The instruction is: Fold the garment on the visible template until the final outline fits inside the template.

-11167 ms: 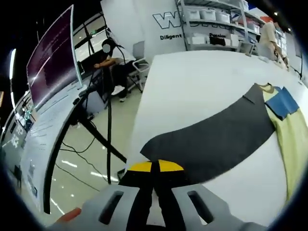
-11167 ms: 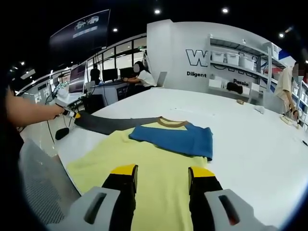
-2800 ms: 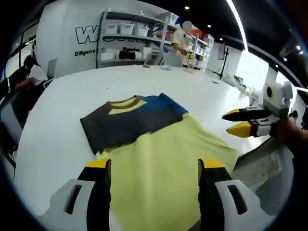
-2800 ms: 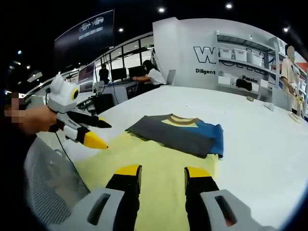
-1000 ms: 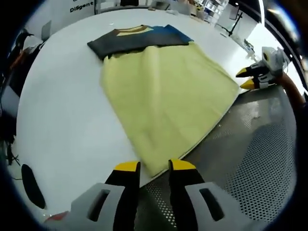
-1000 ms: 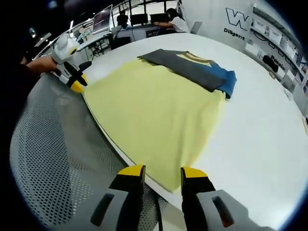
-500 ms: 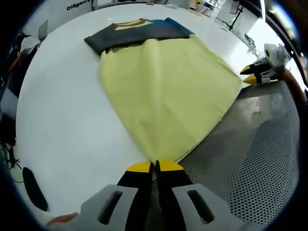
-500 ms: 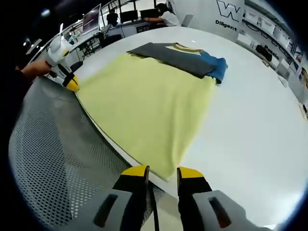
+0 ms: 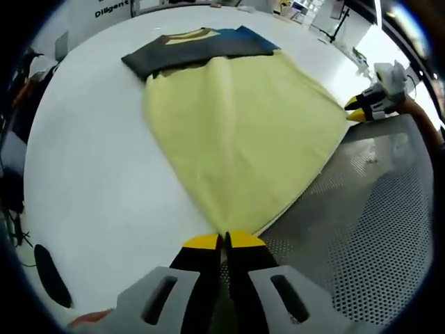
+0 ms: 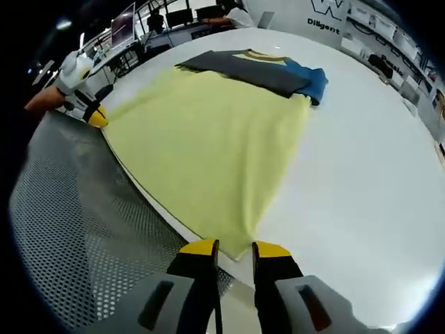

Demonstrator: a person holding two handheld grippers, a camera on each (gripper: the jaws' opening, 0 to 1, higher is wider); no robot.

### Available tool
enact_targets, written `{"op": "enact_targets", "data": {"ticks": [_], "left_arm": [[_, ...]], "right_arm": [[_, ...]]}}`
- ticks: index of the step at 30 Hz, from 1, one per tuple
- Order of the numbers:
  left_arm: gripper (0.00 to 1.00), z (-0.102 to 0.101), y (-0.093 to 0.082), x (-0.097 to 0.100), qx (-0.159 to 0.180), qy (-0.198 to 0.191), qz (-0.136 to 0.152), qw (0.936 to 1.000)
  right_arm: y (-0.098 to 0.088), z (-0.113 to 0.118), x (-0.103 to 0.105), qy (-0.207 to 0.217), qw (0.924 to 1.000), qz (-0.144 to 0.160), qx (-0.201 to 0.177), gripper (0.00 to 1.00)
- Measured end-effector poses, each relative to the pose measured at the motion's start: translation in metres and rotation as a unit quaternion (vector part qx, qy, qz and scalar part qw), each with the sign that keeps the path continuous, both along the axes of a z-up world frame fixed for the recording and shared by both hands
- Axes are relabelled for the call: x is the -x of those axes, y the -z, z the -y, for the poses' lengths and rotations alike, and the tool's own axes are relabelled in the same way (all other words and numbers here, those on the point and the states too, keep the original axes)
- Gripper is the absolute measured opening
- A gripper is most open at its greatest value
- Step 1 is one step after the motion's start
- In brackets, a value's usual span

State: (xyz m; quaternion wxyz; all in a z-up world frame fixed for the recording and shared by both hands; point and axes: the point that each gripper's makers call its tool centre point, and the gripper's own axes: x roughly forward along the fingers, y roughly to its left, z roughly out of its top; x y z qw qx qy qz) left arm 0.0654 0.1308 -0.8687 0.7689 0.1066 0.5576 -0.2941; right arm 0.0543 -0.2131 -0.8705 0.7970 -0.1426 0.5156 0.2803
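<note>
A yellow T-shirt lies flat on the white table, its grey sleeve and blue sleeve folded across the chest at the far end. My left gripper is shut on one near hem corner. The right gripper sits at the other hem corner, far right. In the right gripper view the shirt spreads ahead. My right gripper straddles its hem corner, jaws narrowly apart. The left gripper pinches the far-left corner.
A grey perforated surface runs along the table's near edge, under both grippers, and shows again at lower left. Bare white table extends to the right of the shirt. Desks and monitors stand far behind.
The left gripper shut on the hem corner within the last second and holds it still. The right gripper's jaws have narrowed around the other corner and moved slightly closer.
</note>
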Motion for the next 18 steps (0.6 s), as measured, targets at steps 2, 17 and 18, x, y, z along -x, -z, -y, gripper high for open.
{"op": "enact_targets", "data": {"ticks": [2, 17, 18], "left_arm": [[0.00, -0.0017, -0.0003, -0.0009, -0.002, -0.002, 0.002, 1.0000], [0.00, -0.0076, -0.0014, -0.0022, 0.005, -0.007, 0.006, 0.9999], [0.00, -0.0078, -0.0012, -0.0022, 0.005, -0.007, 0.006, 0.9999]], "right_arm": [[0.0008, -0.0015, 0.0021, -0.010, 0.9999, -0.004, 0.004, 0.04], [-0.0034, 0.0019, 0.0031, -0.011, 0.9999, 0.000, 0.012, 0.00], [-0.0042, 0.0010, 0.0033, -0.011, 0.9999, -0.001, 0.011, 0.00]]}}
